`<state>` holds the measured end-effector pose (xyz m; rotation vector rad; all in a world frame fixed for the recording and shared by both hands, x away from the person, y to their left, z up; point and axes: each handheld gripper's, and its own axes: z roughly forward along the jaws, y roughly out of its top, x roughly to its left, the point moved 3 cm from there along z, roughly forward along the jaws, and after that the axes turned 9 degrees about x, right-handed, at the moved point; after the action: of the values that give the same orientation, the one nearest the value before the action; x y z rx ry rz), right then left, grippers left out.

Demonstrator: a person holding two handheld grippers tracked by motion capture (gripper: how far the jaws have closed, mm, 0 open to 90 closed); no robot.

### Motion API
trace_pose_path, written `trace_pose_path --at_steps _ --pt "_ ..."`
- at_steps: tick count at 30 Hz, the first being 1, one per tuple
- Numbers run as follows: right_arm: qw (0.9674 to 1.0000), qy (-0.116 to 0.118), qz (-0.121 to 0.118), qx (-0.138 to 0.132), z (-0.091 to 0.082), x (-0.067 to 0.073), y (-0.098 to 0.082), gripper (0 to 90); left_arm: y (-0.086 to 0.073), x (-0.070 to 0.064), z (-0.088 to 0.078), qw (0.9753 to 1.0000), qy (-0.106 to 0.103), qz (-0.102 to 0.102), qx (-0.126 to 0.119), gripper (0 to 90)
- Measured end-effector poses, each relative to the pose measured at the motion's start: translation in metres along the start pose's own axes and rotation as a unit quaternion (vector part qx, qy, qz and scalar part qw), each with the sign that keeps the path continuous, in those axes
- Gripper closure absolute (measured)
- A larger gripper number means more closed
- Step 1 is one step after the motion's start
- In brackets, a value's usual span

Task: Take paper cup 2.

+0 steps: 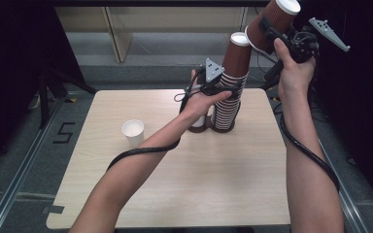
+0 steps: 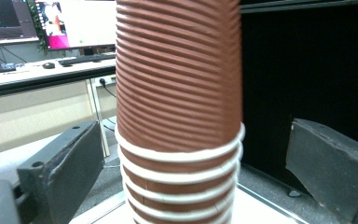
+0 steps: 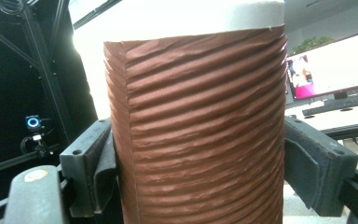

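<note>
At one o'clock above the table [image 1: 126,194], my right gripper [image 1: 272,30] pinches a brown cup [image 1: 272,19]; my left gripper [image 1: 223,90] brackets the cup stack [image 1: 229,97], jaws spread clear.

Brown ribbed cups [image 1: 229,92] with white rims, a white cup [image 1: 133,132], a pale wood-grain table [image 1: 199,184].

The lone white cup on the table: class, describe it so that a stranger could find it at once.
Start at the light wooden table and look left of the tall stack of brown ribbed cups near its far edge. The white cup stands upright, alone, on bare wood. It is plain white and single; the others are brown and ribbed.
</note>
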<state>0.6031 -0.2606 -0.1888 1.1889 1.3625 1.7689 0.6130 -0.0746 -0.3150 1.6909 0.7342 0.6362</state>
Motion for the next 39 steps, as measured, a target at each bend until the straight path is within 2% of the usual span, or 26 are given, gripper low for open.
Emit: trace_pose_path --at_steps 5,13,17,18,25,29,32,39 --pt "1.0000 -0.004 -0.005 -0.004 -0.018 -0.004 -0.004 19.4 -0.007 -0.002 -0.024 0.9999 -0.002 0.013 -0.004 3.7" --pt "0.9997 -0.017 -0.015 0.012 -0.042 -0.007 -0.020 19.3 -0.023 0.000 -0.061 0.9995 -0.003 0.030 0.001 3.8" --pt "0.9994 -0.019 -0.021 0.022 -0.052 -0.008 -0.031 19.3 -0.032 0.002 -0.076 0.9997 -0.003 0.026 0.000 3.8" --pt "0.9994 -0.018 -0.014 0.025 -0.054 -0.008 -0.034 19.2 -0.034 0.002 -0.080 0.9997 -0.005 0.025 0.000 3.9" --pt "0.9984 -0.024 -0.020 0.047 -0.068 -0.006 -0.060 19.1 -0.050 0.001 -0.106 0.9990 -0.006 0.043 0.006 3.8" --pt "0.9980 -0.011 -0.003 0.062 -0.076 -0.003 -0.079 19.1 -0.059 0.001 -0.118 0.9985 -0.010 0.051 0.013 3.9" --pt "0.9973 -0.001 -0.006 0.073 -0.080 0.000 -0.096 19.1 -0.069 0.003 -0.127 0.9984 -0.006 0.054 0.016 3.9" --pt "0.9940 0.007 -0.002 0.109 -0.089 0.004 -0.132 19.0 -0.094 0.004 -0.143 0.9979 -0.010 0.056 0.029 3.9"
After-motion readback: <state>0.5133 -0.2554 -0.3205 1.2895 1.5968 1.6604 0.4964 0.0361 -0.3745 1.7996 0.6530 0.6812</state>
